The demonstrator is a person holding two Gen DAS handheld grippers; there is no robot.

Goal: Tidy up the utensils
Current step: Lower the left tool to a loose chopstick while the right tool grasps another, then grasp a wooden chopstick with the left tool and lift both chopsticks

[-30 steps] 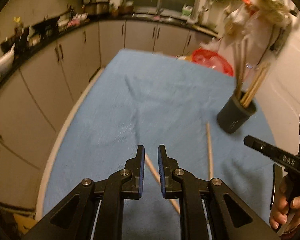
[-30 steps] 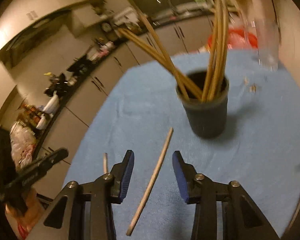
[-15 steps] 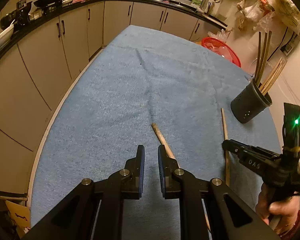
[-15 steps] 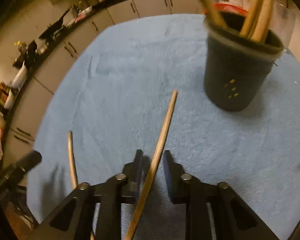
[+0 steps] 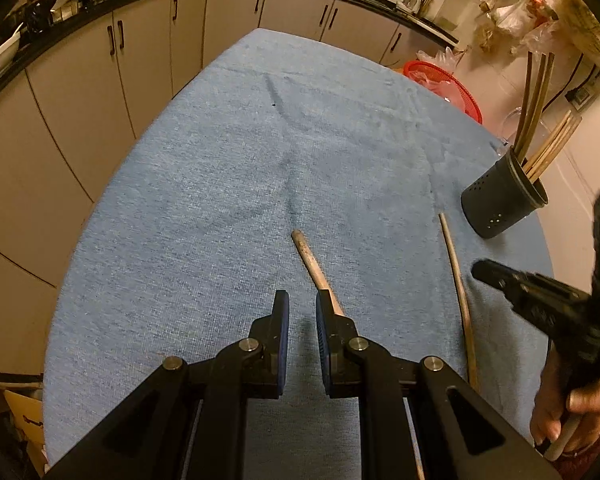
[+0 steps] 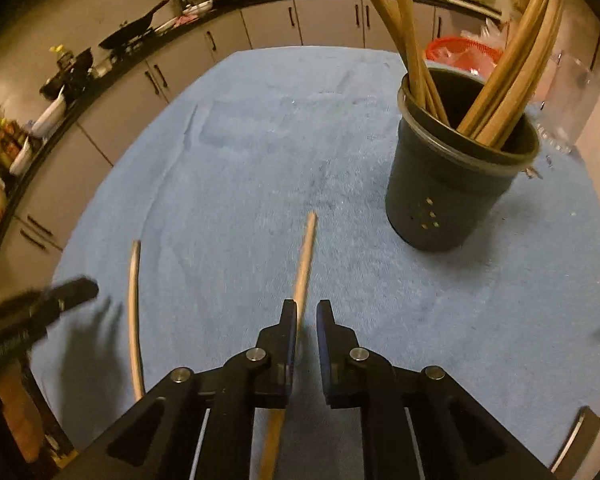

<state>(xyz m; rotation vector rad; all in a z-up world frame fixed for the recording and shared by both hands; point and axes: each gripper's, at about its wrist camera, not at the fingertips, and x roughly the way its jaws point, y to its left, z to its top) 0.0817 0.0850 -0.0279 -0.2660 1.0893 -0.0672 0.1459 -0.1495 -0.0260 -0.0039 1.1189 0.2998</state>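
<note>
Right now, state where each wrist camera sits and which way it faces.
Left wrist: on the left gripper, looking down along its fingers at the blue cloth and a loose chopstick; the right gripper and a hand show.
Right wrist: on the right gripper, looking down at the other chopstick between its fingers, black holder ahead.
Shared: cloth, holder, both chopsticks.

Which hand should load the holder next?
Right: right gripper is shut on a chopstick, with the holder close ahead. Left gripper is shut empty, the other chopstick lying beside its jaws.
</note>
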